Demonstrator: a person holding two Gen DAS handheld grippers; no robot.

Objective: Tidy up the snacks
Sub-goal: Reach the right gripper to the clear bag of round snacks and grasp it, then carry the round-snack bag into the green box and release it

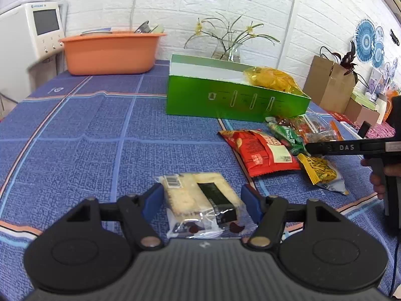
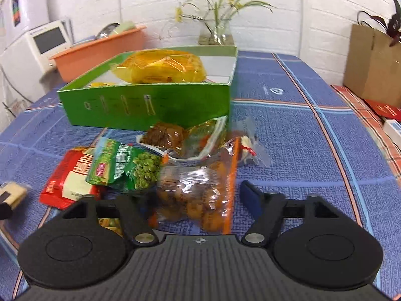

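The left gripper (image 1: 201,195) is sitting at lower centre of the left wrist view, its blue pads bracketing a clear-wrapped cracker pack (image 1: 200,198) on the blue checked tablecloth (image 1: 87,138); the left pad is touching the wrapper, but whether the right pad is pressing I cannot tell. The right gripper (image 2: 198,198) is standing wide over a clear bag of brown round snacks (image 2: 198,195), with a visible gap at its right finger. The green box (image 2: 150,105), upper centre, is already holding a yellow snack bag (image 2: 160,69). The pile of a red packet (image 2: 65,180), green pea packet (image 2: 125,168) and others is lying just in front of the box. Judging by this, the pick-up step is under way; next, each jaw needs closing firmly before lifting toward the box.
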